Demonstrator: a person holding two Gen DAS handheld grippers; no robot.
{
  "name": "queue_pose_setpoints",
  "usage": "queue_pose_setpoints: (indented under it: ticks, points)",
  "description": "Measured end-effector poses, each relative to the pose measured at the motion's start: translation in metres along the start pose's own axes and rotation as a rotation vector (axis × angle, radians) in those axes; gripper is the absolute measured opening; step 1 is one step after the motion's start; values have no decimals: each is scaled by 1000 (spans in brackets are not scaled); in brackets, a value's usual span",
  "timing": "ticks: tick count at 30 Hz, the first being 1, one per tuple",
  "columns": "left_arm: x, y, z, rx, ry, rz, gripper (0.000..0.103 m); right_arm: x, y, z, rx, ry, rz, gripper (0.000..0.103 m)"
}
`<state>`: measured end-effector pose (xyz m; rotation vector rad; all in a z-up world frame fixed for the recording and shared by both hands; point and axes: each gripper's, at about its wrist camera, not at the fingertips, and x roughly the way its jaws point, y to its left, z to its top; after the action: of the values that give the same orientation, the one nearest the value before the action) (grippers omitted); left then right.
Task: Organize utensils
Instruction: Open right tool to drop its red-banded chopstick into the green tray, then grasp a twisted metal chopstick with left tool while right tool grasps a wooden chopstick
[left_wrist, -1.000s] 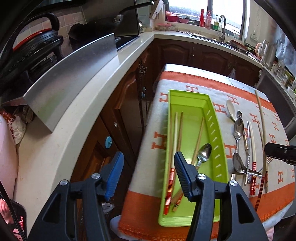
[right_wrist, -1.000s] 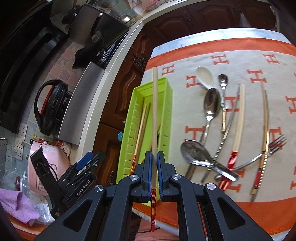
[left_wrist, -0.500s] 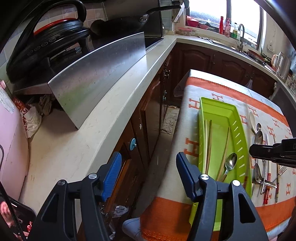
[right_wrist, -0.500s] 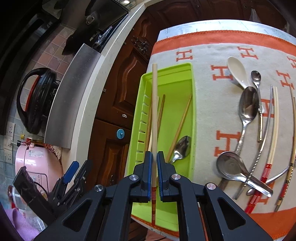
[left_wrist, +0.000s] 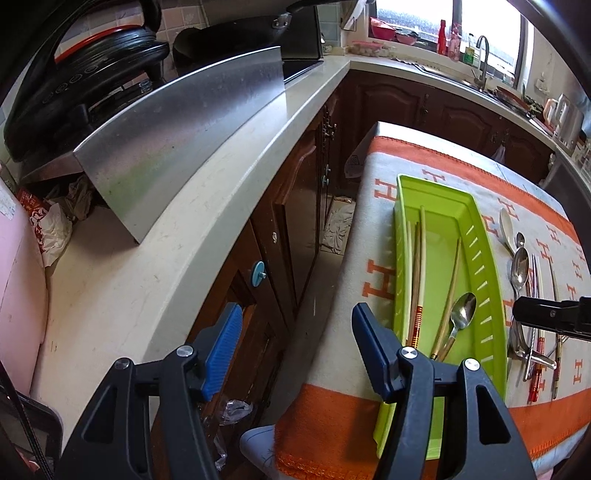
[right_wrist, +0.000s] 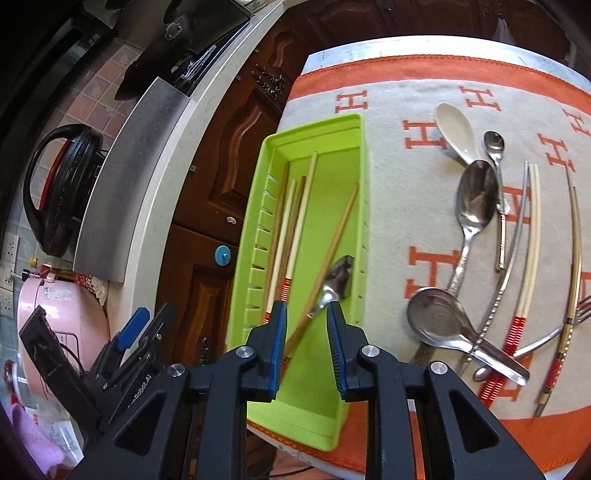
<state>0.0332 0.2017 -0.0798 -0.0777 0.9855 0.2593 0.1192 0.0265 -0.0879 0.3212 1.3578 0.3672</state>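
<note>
My right gripper (right_wrist: 306, 314) hangs over the near end of the green tray (right_wrist: 354, 122), and its jaws are opening. Nothing is pressed between the pads. The pale chopstick with a red band (right_wrist: 295, 236) lies in the tray among several other chopsticks, its banded end just under the gripper's left finger. A metal spoon (right_wrist: 341, 275) lies in the tray too, its handle below the gap. My left gripper (left_wrist: 295, 321) stands open and empty over the gap between counter and table, left of the tray (left_wrist: 487, 266).
Loose on the orange-and-grey cloth (right_wrist: 406, 74) right of the tray lie a white ceramic spoon (right_wrist: 454, 129), metal spoons (right_wrist: 476, 195), a ladle spoon (right_wrist: 436, 321), chopsticks (right_wrist: 528, 251) and a fork (right_wrist: 583, 314). A counter (left_wrist: 147, 277) with a steel panel runs along the left.
My right gripper came down over the tray, its jaws parted and the red-banded chopstick dropped into the tray. In the left wrist view the tray has slid to the right.
</note>
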Motion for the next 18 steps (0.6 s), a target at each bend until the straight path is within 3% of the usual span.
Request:
queue_pose_setpoints:
  ticks: [12,18]
  points:
    - [-22,-49,-7,99,0,-10,65,-43,-43,-34,-46,-57,-32,23]
    - [-35,-85,-7,156,-3,-37,65,-77,-88,-47,-3,-111,-29,24]
